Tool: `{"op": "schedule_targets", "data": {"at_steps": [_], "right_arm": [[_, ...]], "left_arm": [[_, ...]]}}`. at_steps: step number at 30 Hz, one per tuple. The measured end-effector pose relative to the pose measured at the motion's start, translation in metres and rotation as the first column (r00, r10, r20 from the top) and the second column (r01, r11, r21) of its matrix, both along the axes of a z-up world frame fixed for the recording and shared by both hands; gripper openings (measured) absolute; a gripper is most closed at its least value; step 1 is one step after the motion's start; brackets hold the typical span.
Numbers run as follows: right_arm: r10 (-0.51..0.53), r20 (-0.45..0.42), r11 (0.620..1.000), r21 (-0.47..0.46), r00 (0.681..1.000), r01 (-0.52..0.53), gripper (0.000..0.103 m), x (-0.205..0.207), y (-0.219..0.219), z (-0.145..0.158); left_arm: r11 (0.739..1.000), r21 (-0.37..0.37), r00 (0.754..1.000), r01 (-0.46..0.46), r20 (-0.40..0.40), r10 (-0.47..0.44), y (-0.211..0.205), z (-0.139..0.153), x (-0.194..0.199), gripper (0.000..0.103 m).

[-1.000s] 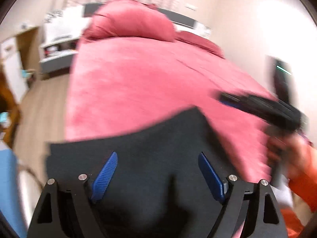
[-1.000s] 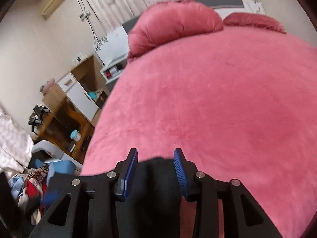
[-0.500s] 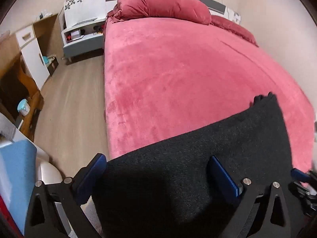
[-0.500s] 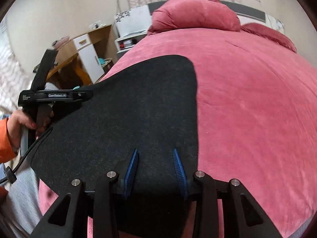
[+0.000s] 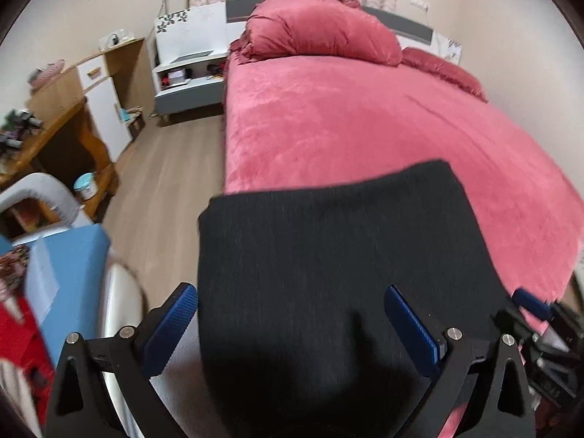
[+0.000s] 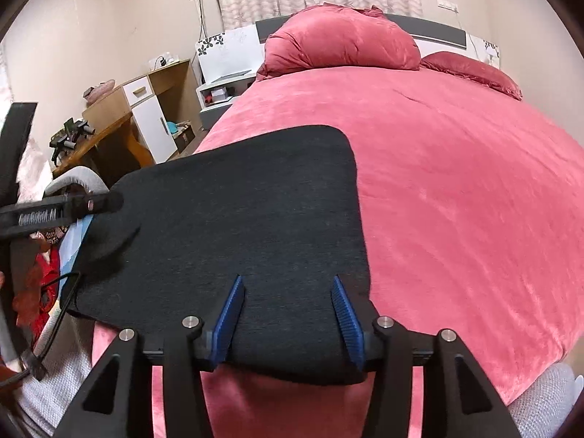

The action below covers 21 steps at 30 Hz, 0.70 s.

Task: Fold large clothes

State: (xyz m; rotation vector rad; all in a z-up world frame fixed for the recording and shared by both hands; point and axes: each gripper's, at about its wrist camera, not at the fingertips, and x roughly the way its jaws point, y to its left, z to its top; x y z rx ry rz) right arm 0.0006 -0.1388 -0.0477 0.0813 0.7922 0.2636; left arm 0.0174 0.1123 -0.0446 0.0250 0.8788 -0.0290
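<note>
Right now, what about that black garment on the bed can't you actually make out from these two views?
- Left wrist view: the black garment has its near edge cut off by the bottom of the picture, behind the left gripper.
- Right wrist view: its left corner is hidden by the left gripper's body.
- Both views: what kind of garment it is; no sleeves, collar or legs show.
- Underside: hidden against the pink bedcover.

Folded garment [image 6: 233, 219] on bed [image 6: 456, 182] near corner; pillows [image 6: 339, 47] at head; desk [image 6: 109, 124] left of bed.
</note>
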Motion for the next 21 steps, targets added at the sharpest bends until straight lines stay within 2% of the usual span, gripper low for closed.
{"op": "schedule_targets", "data": {"at_steps": [3, 6, 8, 9, 11, 15, 21], "right_arm": [[-0.008, -0.008, 1.000, 0.010, 1.000, 0.008, 0.052, -0.006, 0.005, 0.008], [-0.007, -0.029, 0.998, 0.061, 1.000, 0.008, 0.055, -0.013, 0.008, 0.017], [-0.002, -0.026, 0.997, 0.075, 1.000, 0.004, 0.066, -0.012, 0.013, 0.019], [0.001, -0.013, 0.997, 0.073, 1.000, 0.000, 0.068, -0.015, 0.015, 0.021], [0.007, 0.019, 0.999, 0.049, 1.000, -0.008, 0.072, -0.020, 0.021, 0.025], [-0.023, 0.045, 1.000, -0.016, 0.999, 0.024, 0.074, -0.024, 0.028, 0.027], [-0.064, 0.058, 0.997, -0.045, 0.996, 0.066, 0.075, -0.031, 0.026, 0.027]], "left_arm": [[0.998, 0.059, 1.000, -0.027, -0.009, 0.028, -0.008, 0.000, -0.018, 0.103], [1.000, 0.020, 1.000, -0.018, -0.001, 0.019, -0.009, 0.002, -0.037, 0.103], [1.000, -0.016, 1.000, -0.027, -0.005, 0.027, -0.008, 0.002, -0.045, 0.103], [0.999, -0.034, 0.999, -0.036, -0.010, 0.036, -0.007, 0.002, -0.048, 0.103], [0.997, -0.044, 0.998, -0.058, -0.006, 0.057, -0.007, -0.002, -0.056, 0.103], [0.995, 0.019, 0.995, -0.094, 0.016, 0.094, -0.011, -0.004, -0.066, 0.103], [0.995, 0.016, 0.995, -0.103, 0.014, 0.103, -0.012, -0.007, -0.070, 0.103]]}}
